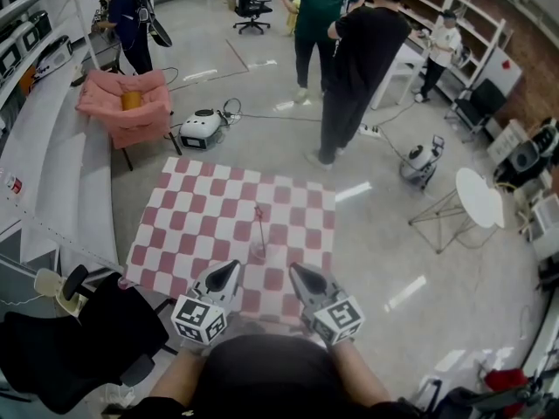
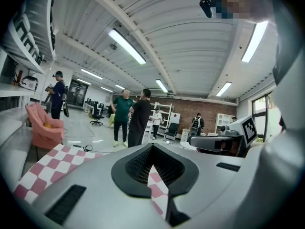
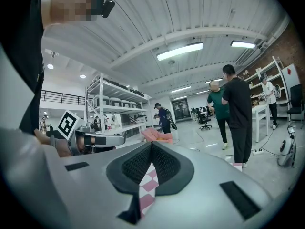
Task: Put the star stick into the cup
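A thin red star stick (image 1: pixel 259 225) stands upright in a small clear cup (image 1: pixel 259 251) on the pink-and-white checkered cloth (image 1: pixel 196 225). My two grippers hover just short of the cup, near the cloth's front edge. The left gripper (image 1: pixel 232 269) is to the cup's lower left and the right gripper (image 1: pixel 295 271) to its lower right. Both are apart from the cup and stick. In the left gripper view the left gripper (image 2: pixel 152 151) has its jaws together, with only cloth showing through the slit. The right gripper (image 3: pixel 152 151) looks the same in its own view.
A pink armchair (image 1: pixel 127 103) and a white floor machine (image 1: pixel 201 129) stand beyond the cloth. Two people (image 1: pixel 354 68) stand at the far right of it. A round white table (image 1: pixel 480 197) is at the right. A black chair (image 1: pixel 83 343) sits at my left.
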